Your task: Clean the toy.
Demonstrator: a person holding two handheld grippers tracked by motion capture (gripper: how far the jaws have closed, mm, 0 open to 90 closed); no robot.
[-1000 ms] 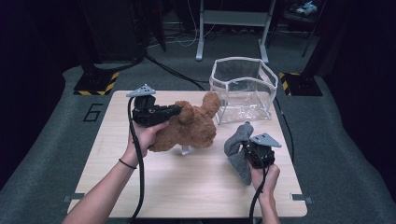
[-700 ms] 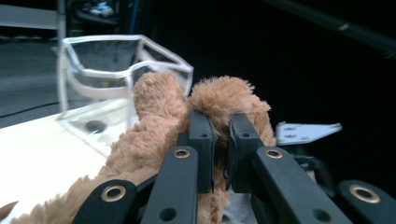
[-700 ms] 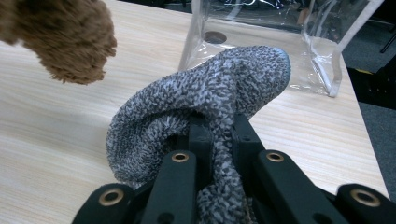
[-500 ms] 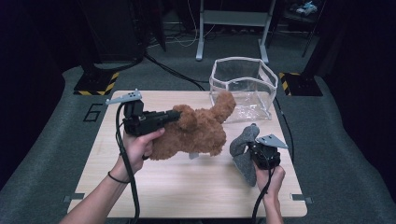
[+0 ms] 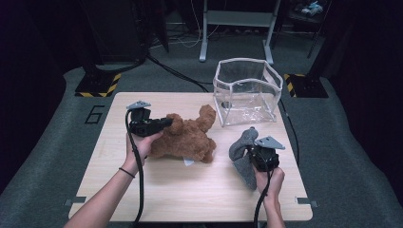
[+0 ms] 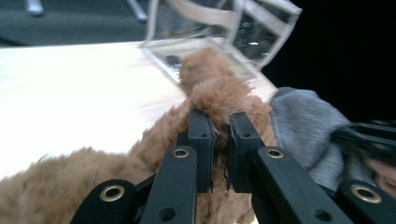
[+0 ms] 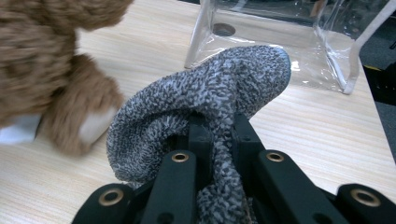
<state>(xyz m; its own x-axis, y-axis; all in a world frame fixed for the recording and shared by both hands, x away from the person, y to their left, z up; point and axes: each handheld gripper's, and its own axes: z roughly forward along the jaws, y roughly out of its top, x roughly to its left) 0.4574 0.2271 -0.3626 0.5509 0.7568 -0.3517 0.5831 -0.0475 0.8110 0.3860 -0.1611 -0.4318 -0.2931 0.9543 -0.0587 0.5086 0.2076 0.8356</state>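
From above, the left hand-held gripper (image 5: 159,124) holds a brown teddy bear (image 5: 187,140) lying on the tabletop (image 5: 199,190); the right hand-held gripper (image 5: 254,154) holds a grey sock (image 5: 241,156); close up, each seems pinched tight near a clear box (image 7: 299,42).

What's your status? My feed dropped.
Left gripper shut on brown plush toy. Right gripper shut on grey sock. Clear bin unobstructed.

Bright overhead light on the table (image 5: 190,190), dark surroundings; left gripper view blurred.
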